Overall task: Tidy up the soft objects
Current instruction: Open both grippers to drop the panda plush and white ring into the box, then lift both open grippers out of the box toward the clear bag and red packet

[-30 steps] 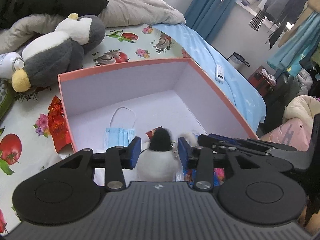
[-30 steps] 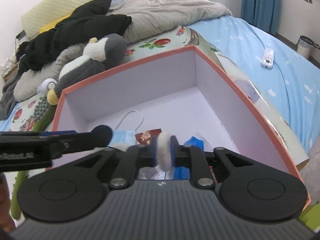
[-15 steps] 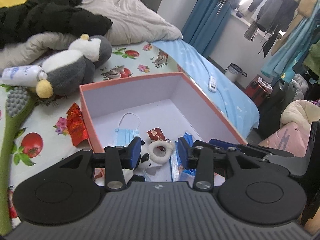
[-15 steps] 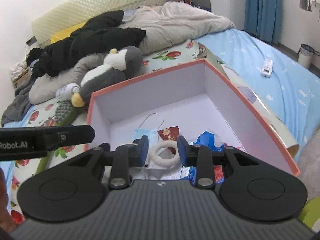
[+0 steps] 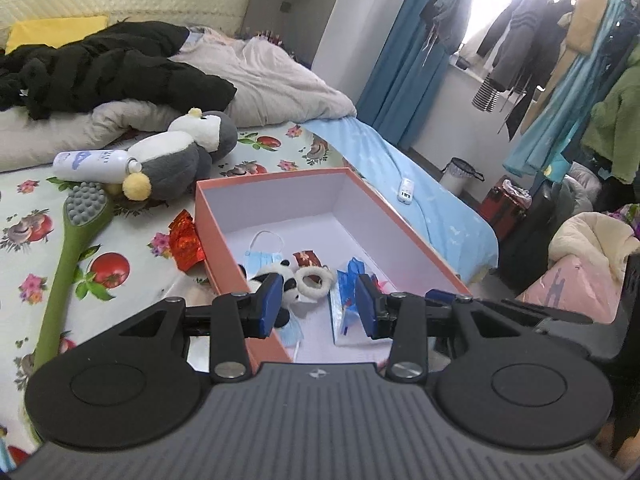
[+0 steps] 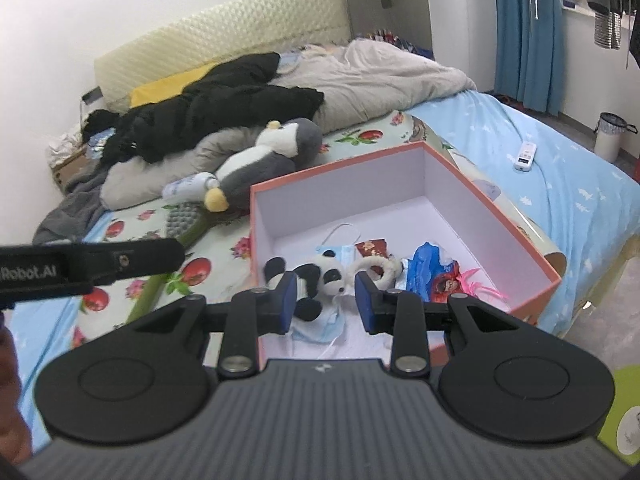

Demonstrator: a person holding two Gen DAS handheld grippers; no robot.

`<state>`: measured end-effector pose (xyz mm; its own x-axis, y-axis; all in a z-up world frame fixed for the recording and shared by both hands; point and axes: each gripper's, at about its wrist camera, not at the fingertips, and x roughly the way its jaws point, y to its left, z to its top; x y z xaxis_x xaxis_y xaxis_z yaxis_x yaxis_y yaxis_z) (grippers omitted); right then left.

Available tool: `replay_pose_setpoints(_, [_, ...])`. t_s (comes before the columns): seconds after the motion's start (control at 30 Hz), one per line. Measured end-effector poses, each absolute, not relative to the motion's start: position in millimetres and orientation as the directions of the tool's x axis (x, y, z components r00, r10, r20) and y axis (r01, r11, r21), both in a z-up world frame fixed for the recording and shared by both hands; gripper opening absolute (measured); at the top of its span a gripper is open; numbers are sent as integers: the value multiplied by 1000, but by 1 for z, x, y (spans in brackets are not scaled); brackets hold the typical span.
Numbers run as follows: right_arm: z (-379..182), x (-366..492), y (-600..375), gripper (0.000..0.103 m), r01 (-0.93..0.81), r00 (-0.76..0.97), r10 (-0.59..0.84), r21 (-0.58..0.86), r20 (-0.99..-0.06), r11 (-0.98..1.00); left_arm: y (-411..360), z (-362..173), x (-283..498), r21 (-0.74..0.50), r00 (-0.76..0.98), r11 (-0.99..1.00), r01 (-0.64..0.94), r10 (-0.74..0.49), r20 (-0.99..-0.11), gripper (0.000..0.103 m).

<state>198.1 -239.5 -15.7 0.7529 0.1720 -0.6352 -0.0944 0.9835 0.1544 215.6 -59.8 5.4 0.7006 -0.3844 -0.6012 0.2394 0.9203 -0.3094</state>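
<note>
Showing both tools above the box's near end.
Left gripper (image 5: 316,306): jaws spread wide, holding nothing.
Right gripper (image 6: 326,302): jaws spread wide, holding nothing.
Box (image 6: 460,184): on the bed, near its foot edge.
Panda (image 6: 316,276): in the box, near-left corner.
Scrunchie (image 6: 380,270): in the box, just beside the panda.
Penguin (image 5: 180,160): on the bed, beyond the box's far-left corner.

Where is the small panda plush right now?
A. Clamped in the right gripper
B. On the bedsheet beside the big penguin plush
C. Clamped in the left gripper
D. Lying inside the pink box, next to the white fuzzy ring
D: the panda plush lies on the floor of the pink box beside the white fuzzy ring, while the left gripper and right gripper are both open and empty.
</note>
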Motion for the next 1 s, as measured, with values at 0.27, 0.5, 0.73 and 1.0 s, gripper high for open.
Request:
replay_pose_setpoints(0.27, [-7,151,-222,35,-124,775,162,105,-611,987,-35,8,154,-326,743,929,175,-342,-576,46])
replay_pose_setpoints(0.5, [3,115,-213,35,-149,792,199,134,-577,980,-15,18,108,-319,780,938,137,-301,-548,46])
replay_pose_setpoints(0.73, [4,99,-192,35,-223,777,257,130,-575,966,2,13,75,-323,787,943,82,-260,-559,46])
replay_pose_setpoints(1.0, [0,96,-170,35,-283,755,298,120,-584,952,30,-2,64,-352,782,936,0,-219,-583,46])
